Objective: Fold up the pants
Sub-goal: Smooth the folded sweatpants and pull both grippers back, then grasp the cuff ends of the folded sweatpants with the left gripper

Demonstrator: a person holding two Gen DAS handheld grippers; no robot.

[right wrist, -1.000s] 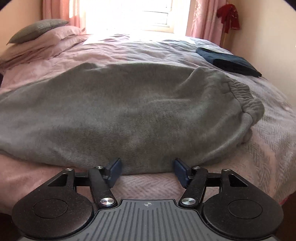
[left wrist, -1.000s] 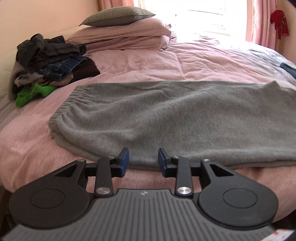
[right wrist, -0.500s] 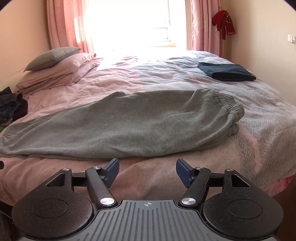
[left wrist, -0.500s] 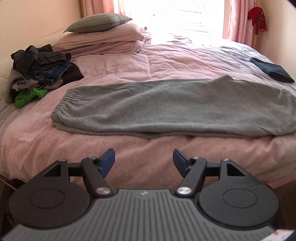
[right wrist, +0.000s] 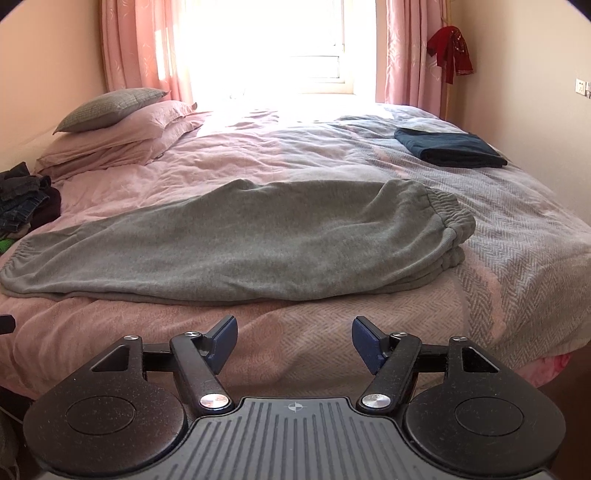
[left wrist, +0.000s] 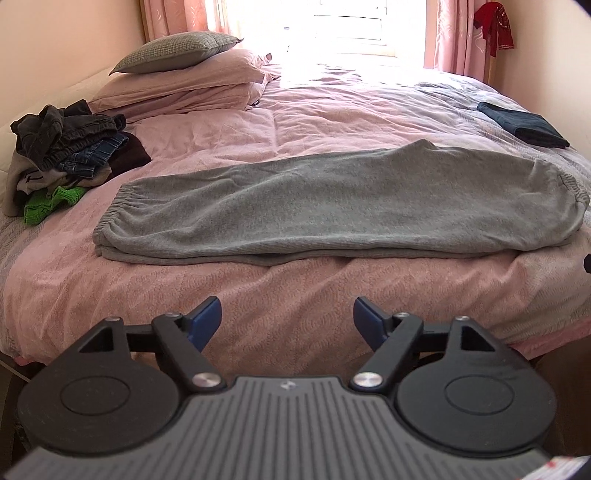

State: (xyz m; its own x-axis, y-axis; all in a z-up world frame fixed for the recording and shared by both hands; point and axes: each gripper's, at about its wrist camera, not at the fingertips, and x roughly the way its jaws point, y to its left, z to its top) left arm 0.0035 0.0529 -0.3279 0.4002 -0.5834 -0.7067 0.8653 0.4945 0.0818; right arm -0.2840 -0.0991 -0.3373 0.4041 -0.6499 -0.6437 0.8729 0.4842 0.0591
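Beyond both fingers (left wrist: pixel 207 317), folded pants (left wrist: pixel 332 206)

Both wrist cameras sit just off the near edge of the bed (left wrist: pixel 258 317), tilted downward and facing across it toward the bright window (right wrist: pixel 280 48) on the far wall. The left wrist view stands nearer the bed's left end, taking in the clothes pile (left wrist: pixel 66 155) by the pillows (left wrist: pixel 177 77). The right wrist view stands further right (the wall socket (right wrist: pixel 581 86) shows only here). Both share the grey pants (left wrist: pixel 332 206) lying along the near edge, the folded dark garment (right wrist: pixel 450 147) and the red cloth (left wrist: pixel 495 18) hanging by the curtain.
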